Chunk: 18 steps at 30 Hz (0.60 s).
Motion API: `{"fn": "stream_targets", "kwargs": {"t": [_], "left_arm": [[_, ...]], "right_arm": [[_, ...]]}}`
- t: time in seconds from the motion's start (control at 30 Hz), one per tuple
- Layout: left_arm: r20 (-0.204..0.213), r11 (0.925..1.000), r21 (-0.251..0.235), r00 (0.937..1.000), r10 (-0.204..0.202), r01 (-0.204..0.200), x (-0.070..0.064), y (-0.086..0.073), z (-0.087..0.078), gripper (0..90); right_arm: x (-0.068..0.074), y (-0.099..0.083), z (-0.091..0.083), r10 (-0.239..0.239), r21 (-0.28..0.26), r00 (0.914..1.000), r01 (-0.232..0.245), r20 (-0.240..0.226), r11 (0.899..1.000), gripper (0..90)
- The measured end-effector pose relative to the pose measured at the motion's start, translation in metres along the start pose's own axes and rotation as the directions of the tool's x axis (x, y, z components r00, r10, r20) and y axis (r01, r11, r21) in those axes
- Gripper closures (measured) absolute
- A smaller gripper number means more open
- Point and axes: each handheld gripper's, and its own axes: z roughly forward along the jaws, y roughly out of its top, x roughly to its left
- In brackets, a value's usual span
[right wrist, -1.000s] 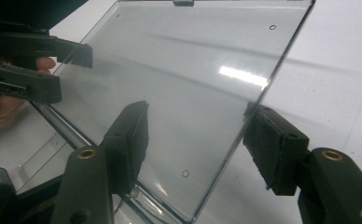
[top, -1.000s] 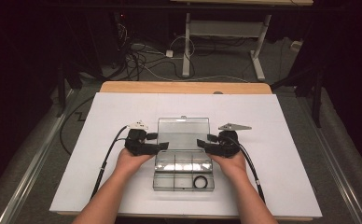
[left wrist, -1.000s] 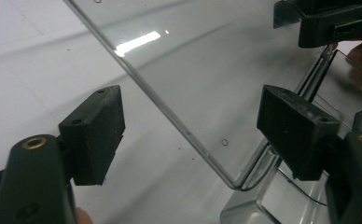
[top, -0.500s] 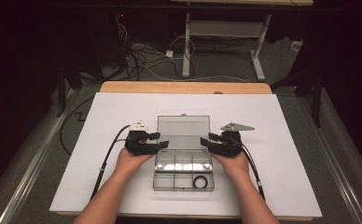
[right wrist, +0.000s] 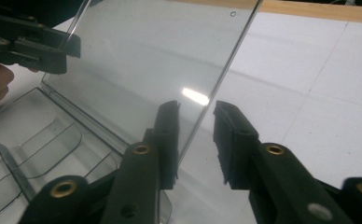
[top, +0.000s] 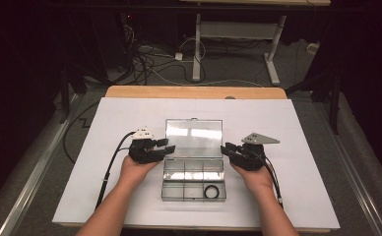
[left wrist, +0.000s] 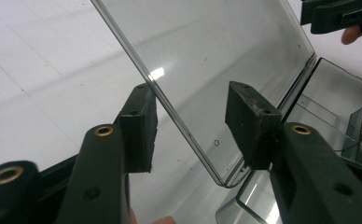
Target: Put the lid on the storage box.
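A clear plastic compartment box (top: 193, 198) lies mid-table with its lid (top: 194, 138) raised at the far side. A black ring (top: 211, 191) rests in the near right compartment. My left gripper (top: 167, 147) is at the lid's left edge and stands open; in the left gripper view the lid (left wrist: 216, 60) runs between my left gripper (left wrist: 192, 126) jaws. My right gripper (top: 225, 148) is at the lid's right edge, also open. In the right gripper view my right gripper (right wrist: 196, 135) straddles the lid (right wrist: 146, 60) edge, with the left pad close against it.
White paper (top: 302, 196) covers the table, with a strip of wood (top: 194, 92) at the far edge. Cables trail from both grippers toward the near edge. Beyond the table are floor cables and a desk frame (top: 233, 49).
Both grippers have shifted only slightly at the lid's side edges. Lid and box stand as before.
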Motion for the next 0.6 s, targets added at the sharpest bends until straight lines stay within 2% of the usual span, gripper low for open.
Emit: {"fn": "stream_targets", "kwargs": {"t": [0.27,0.37,0.6], "left_arm": [[-0.013,0.9993,-0.03,0.9997,0.023,-0.023,-0.004,-0.002,-0.007,61.0],[-0.022,0.9989,-0.034,0.9993,0.032,-0.032,-0.005,-0.003,-0.01,63.7],[-0.038,0.9968,-0.054,0.9977,0.057,-0.059,-0.01,-0.005,-0.017,70.2]], "right_arm": [[0.008,-0.004,-0.009,0.002,-0.008,0.9999,-0.002,0.016,1.0,85.0],[0.014,-0.004,-0.01,-0.023,-0.015,0.9995,0.023,0.019,1.0,89.5],[0.027,-0.003,-0.01,-0.075,-0.033,0.9972,0.075,-0.009,0.997,90.0]]}}
